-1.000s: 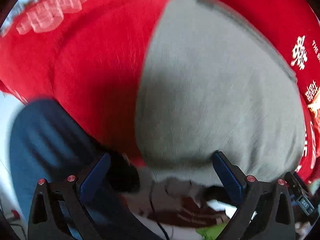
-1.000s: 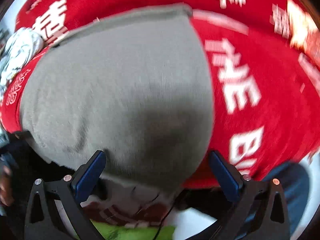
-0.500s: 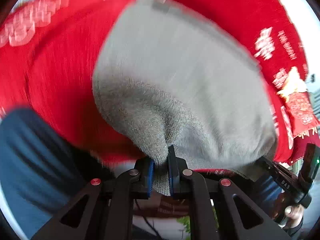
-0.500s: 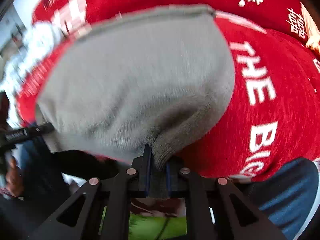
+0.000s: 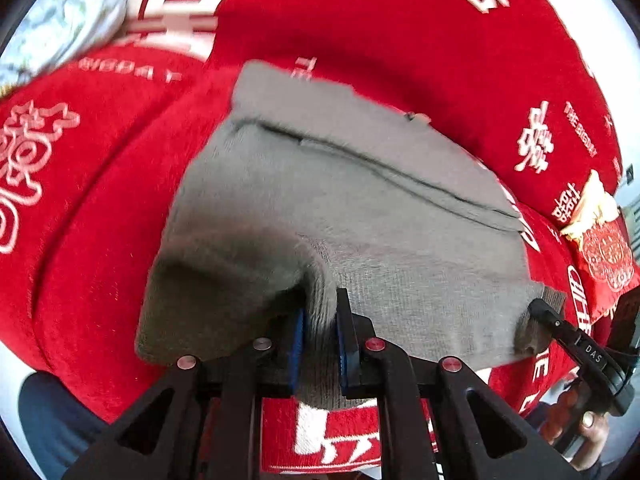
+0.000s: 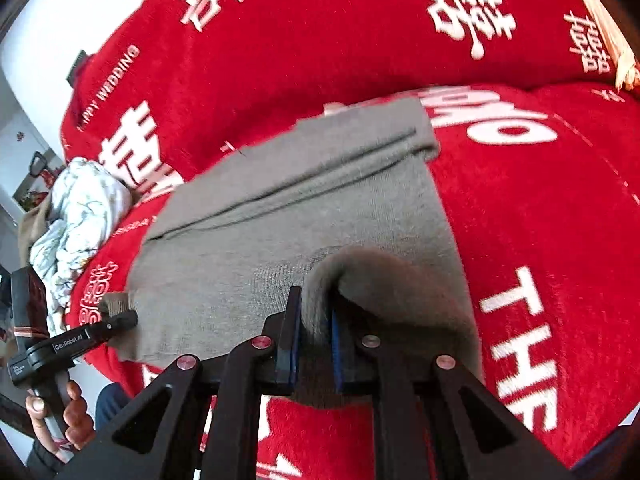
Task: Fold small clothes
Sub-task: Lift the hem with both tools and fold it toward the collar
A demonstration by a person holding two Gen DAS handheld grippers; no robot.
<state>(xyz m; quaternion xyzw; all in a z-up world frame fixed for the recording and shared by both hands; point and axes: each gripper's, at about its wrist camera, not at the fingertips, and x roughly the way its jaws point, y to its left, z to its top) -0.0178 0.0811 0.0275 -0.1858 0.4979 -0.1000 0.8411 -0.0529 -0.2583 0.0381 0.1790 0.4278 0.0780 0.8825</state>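
A grey knit garment (image 5: 360,208) lies on a red blanket (image 5: 100,200) with white lettering. My left gripper (image 5: 320,320) is shut on the garment's near left edge and lifts it above the blanket. My right gripper (image 6: 314,320) is shut on the near right edge of the same garment (image 6: 300,208). The near half is raised between the two grippers, with a fold line across the middle. The right gripper shows at the right of the left wrist view (image 5: 540,312). The left gripper shows at the left of the right wrist view (image 6: 120,316).
A crumpled white floral cloth (image 6: 80,216) lies at the blanket's left, also in the left wrist view (image 5: 60,20). A red and gold packet (image 5: 600,248) lies at the right. The red blanket (image 6: 520,200) covers the whole surface. The person's hand (image 6: 52,412) holds the left gripper's handle.
Both grippers went from open over the garment's near edge to shut on it. They have since lifted the edge and carried it away from me over the garment.
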